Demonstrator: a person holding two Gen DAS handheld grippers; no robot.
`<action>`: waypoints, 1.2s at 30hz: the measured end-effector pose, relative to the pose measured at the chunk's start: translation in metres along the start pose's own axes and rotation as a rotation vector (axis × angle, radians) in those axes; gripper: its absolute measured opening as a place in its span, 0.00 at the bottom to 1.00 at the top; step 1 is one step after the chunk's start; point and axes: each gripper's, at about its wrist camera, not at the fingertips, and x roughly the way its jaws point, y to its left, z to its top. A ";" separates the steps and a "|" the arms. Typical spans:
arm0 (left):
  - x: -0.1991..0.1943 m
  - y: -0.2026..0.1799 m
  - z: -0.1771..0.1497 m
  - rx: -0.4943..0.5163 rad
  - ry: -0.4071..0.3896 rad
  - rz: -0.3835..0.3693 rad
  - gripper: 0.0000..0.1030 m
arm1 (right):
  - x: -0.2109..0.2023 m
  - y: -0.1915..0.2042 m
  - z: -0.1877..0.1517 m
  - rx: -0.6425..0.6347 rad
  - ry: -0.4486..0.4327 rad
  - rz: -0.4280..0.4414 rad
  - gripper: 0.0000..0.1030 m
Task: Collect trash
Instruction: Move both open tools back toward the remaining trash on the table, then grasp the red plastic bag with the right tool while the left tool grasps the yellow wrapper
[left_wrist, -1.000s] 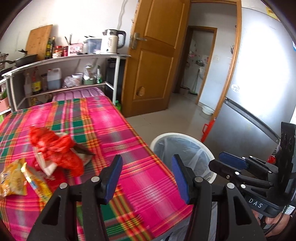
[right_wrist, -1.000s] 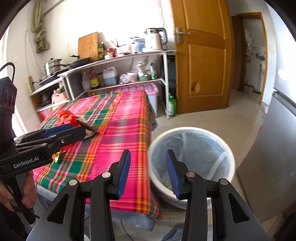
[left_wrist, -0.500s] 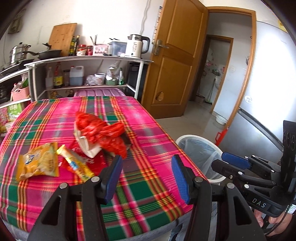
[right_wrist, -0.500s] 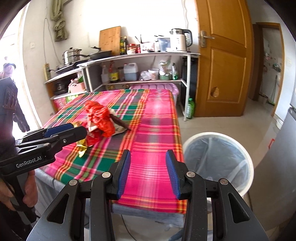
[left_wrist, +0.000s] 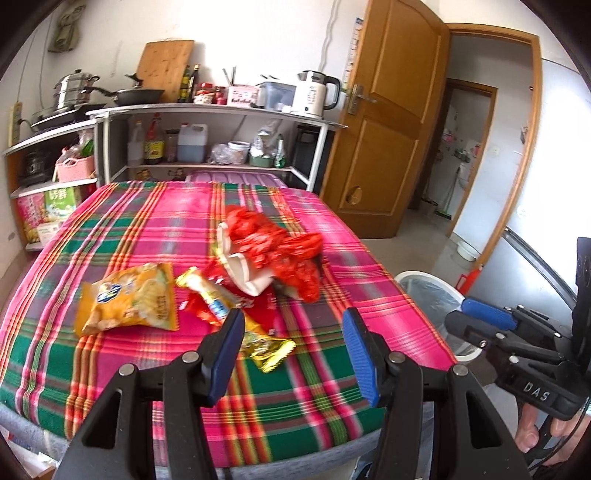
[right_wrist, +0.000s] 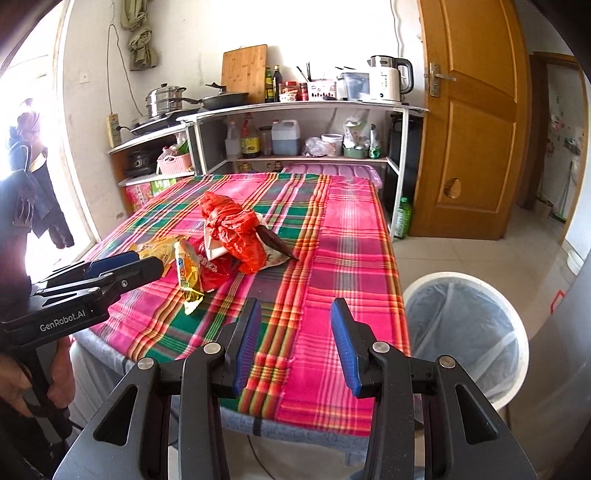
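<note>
The left gripper (left_wrist: 291, 354) hangs over the near part of the plaid tabletop (left_wrist: 147, 229), its blue-padded fingers (left_wrist: 225, 354) spread wide apart with nothing between them. Just ahead of the left finger lies a long yellow snack wrapper (left_wrist: 236, 317), its crumpled near end showing in the gap between the two fingers; whether the finger touches it cannot be told. To the left of that sits a yellow chip bag (left_wrist: 129, 299), lying flat and apart from the fingers. Beyond the wrapper, a flat red packet (left_wrist: 255, 306) lies under a white folded carton (left_wrist: 240, 269), and a crumpled red plastic bag (left_wrist: 280, 251) is heaped on top of the carton, farther up the tabletop. From the right wrist view, a dark brown strip (right_wrist: 275, 242) pokes out from under the red bag toward the right edge of the cloth. The right gripper (right_wrist: 293, 350) is held off the near right corner of the tabletop, fingers likewise open and holding nothing, well apart from the pile of trash. A white bin lined with a clear bag (right_wrist: 465, 328) stands on the floor just beside the right side of the tabletop, near the right gripper.
</note>
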 end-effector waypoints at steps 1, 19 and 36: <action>0.001 0.004 -0.001 -0.007 0.003 0.009 0.55 | 0.002 0.001 0.001 -0.002 0.002 0.005 0.39; 0.047 0.046 -0.003 -0.125 0.102 0.035 0.55 | 0.045 0.013 0.015 -0.034 0.040 0.073 0.47; 0.092 0.057 -0.003 -0.148 0.191 0.095 0.28 | 0.083 0.011 0.023 -0.029 0.091 0.091 0.47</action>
